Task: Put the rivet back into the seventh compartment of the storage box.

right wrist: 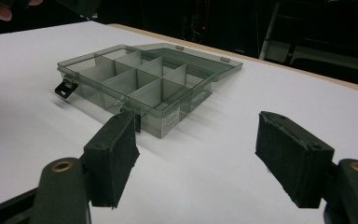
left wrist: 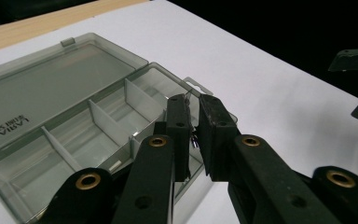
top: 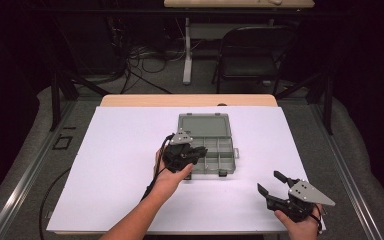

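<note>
Hovering over the near-left corner of the organizer box (top: 215, 150), left gripper (top: 196, 151) has its jaws nearly together, pinching a tiny shiny metal item (left wrist: 194, 141) between the pads; too small to identify. In the left gripper view the pads sit above the box's near compartments, item just visible in the narrow slit between them.

Box is smoky transparent plastic, lid (top: 203, 125) flipped fully open and lying flat on the far side. It sits around the middle of the white sheet (top: 120, 165) covering the table (top: 130, 100), whose wooden edge shows at the far side. Dividers split the tray into several compartments; contents cannot be made out. Two dark latches (right wrist: 65, 87) hang off the near wall in the right gripper view.

Right gripper (top: 272, 183) is at the near-right of the sheet, well apart from the box, jaws spread wide with nothing between them. Its grey three-cornered plate faces up. Right gripper view looks across bare sheet toward the box's front wall.

Chair (top: 252, 50) and floor cables (top: 145, 60) behind the table.
</note>
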Tool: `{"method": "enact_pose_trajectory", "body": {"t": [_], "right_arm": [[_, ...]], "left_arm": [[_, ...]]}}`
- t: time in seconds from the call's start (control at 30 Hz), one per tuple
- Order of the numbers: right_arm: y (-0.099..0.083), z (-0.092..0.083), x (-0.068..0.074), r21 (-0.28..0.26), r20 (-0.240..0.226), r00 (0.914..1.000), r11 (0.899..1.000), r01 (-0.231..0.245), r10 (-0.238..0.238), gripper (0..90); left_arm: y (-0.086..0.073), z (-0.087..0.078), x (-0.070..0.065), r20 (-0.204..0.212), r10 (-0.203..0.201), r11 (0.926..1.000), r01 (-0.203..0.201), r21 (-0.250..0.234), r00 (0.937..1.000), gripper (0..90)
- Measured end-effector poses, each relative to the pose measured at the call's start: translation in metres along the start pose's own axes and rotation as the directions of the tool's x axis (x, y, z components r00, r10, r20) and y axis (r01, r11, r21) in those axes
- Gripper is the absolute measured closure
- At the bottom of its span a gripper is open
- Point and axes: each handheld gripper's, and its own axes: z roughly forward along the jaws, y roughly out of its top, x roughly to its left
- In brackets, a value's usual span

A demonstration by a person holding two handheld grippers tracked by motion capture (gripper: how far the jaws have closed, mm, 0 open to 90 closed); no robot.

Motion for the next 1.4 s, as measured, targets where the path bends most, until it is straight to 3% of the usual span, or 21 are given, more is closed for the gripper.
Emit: {"method": "enact_pose_trajectory", "body": {"t": [0.3,0.63,0.83,0.9,1.3,1.33,1.4], "right_arm": [[0.0,0.0,0.0,0.004,-0.001,1.0,1.0,0.002,-0.002,28.3],[0.0,0.0,0.0,0.005,-0.003,1.0,1.0,0.0,0.0,28.3],[-0.001,0.001,0.0,-0.019,0.0,1.0,1.0,-0.002,0.002,28.3],[0.0,-0.001,0.0,0.007,-0.004,1.0,1.0,0.0,0.0,28.3],[0.0,-0.001,0.0,0.008,-0.002,1.0,1.0,-0.001,0.001,28.3],[-0.001,0.001,0.0,-0.018,0.002,1.0,1.0,-0.004,0.004,28.3],[0.0,0.0,0.0,-0.003,-0.001,1.0,1.0,0.001,-0.001,28.3]], "left_arm": [[-0.008,0.033,0.002,-0.017,-0.02,0.999,0.021,0.04,0.9997,82.8],[-0.015,0.054,0.001,-0.029,-0.022,0.9966,0.024,0.079,0.9994,82.8],[-0.018,0.058,0.001,-0.033,-0.023,0.9953,0.026,0.094,0.9992,82.8],[-0.018,0.058,0.001,-0.034,-0.024,0.995,0.027,0.096,0.9991,82.8],[-0.019,0.06,0.001,-0.038,-0.024,0.994,0.028,0.105,0.999,82.0],[-0.019,0.06,0.001,-0.04,-0.026,0.9936,0.03,0.109,0.9989,78.9],[-0.019,0.06,0.001,-0.057,-0.028,0.9937,0.034,0.106,0.9979,68.5]]}}
